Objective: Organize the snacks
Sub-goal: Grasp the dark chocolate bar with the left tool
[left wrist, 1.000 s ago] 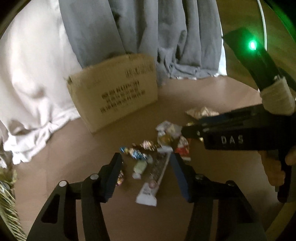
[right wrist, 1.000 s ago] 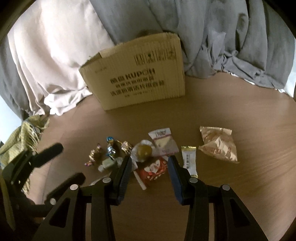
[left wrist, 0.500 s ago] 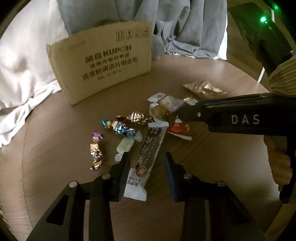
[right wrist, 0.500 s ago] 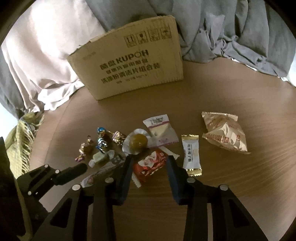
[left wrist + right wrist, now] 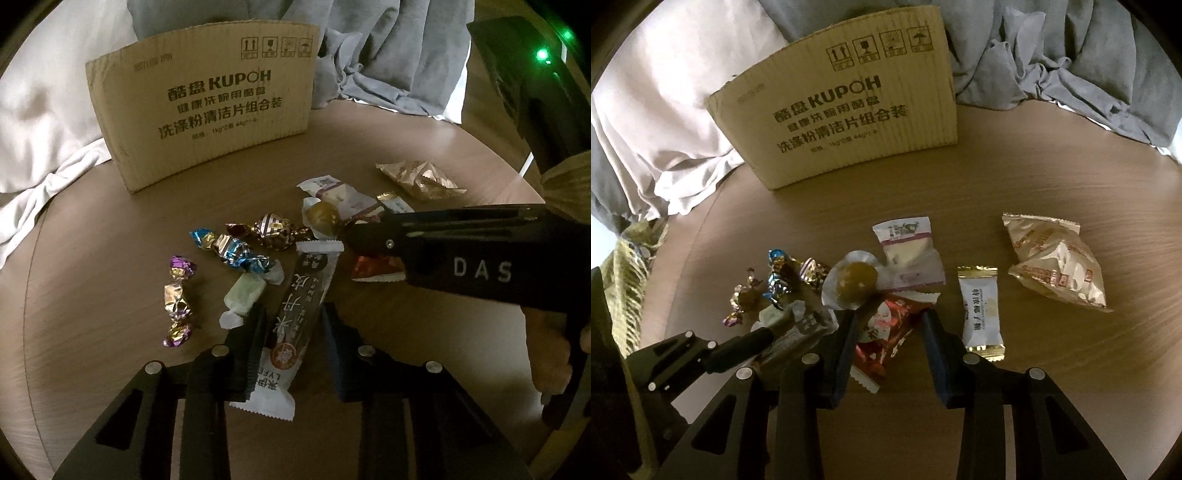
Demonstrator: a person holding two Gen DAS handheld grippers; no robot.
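Straddling the long snack bar (image 5: 303,314) with open left tongs (image 5: 291,347), the red packet (image 5: 882,332) with open right tongs (image 5: 890,347); holding nothing, needing closing next.

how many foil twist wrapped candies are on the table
3, possibly more hidden: a purple-gold candy farthest left, a blue-silver candy in the middle, and a brown-gold candy beside the round golden sweet.
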